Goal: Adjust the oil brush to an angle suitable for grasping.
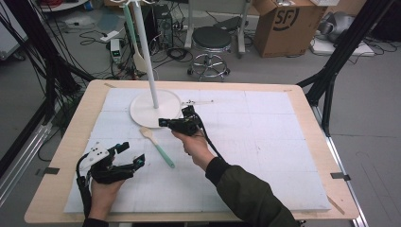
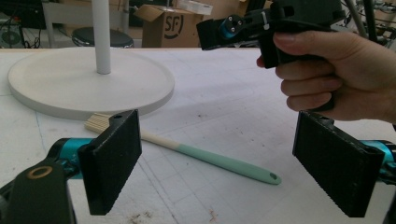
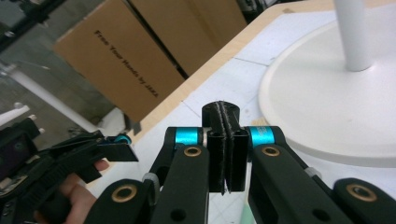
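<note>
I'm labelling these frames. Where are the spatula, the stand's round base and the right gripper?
spatula (image 2: 219, 161): left gripper view, on its green handle.
round base (image 1: 142, 109): high view, on its bare white top.
right gripper (image 3: 224, 149): right gripper view, between its shut fingers.

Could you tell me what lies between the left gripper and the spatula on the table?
Nothing: in the high view, bare white table cover separates the left gripper from the spatula.

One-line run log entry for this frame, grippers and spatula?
left gripper: open, empty | right gripper: shut, empty | spatula: flat on table, beside stand base, untouched
</note>
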Tool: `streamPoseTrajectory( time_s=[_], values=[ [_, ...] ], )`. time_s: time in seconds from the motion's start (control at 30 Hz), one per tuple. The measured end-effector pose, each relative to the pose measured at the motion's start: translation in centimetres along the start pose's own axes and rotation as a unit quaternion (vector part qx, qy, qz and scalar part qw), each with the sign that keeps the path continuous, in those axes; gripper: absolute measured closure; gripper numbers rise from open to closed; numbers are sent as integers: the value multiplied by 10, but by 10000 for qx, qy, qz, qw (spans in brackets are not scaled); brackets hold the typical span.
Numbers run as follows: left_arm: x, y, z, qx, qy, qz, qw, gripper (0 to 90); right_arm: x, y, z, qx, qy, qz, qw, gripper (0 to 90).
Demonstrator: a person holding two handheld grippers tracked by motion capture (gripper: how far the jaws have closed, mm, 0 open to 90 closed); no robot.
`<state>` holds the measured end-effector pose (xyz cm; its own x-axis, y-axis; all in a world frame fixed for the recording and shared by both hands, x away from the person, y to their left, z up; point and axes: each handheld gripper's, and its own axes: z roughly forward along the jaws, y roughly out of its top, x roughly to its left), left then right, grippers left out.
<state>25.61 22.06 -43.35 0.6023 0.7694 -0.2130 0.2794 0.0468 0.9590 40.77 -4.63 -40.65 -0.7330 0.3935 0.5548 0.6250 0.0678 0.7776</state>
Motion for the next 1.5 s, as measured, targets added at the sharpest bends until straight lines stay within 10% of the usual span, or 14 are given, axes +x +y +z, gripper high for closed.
streamPoseTrajectory(
  time_s=[0.77, 1.5],
  values=[
    [-2, 1, 2, 7, -32, 11, 10000, 161, -16, -39, 26, 1027, -475, 235, 9933, 900],
    [-8, 3, 3, 9, -69, 110, 9999, 161, -8, -72, -6, 1444, -670, 821, 9838, 900]
  ],
)
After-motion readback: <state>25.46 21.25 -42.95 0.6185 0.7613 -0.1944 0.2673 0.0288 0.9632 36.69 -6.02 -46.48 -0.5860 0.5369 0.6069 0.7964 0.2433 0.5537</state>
